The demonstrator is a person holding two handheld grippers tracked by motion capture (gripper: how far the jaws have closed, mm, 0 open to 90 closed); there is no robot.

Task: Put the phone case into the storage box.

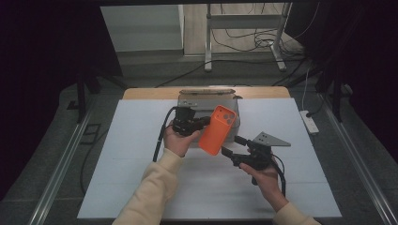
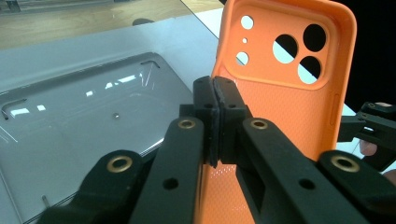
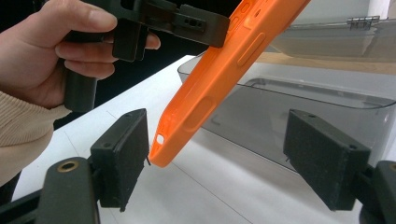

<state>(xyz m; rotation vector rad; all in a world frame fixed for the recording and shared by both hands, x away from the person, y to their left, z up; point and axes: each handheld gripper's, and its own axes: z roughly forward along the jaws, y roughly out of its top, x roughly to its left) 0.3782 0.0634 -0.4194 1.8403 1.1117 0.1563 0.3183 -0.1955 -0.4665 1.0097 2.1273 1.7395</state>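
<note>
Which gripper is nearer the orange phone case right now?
Left. The left gripper is shut on the orange phone case along its side edge, holding it above the table. The right gripper is open, its pads flanking the case's lower corner.

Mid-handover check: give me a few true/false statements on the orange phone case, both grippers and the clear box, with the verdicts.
1. The left gripper is clamped on the edge of the orange phone case. True.
2. The right gripper is shut on the case's lower end. False: its jaws stand wide apart, with the case's lower corner between them, close to one pad.
3. The case lies flat on the table. False: it is held tilted in the air.
4. A clear plastic box stands behind the case. True.
5. The case's camera cutouts are at its upper end. True.
</note>
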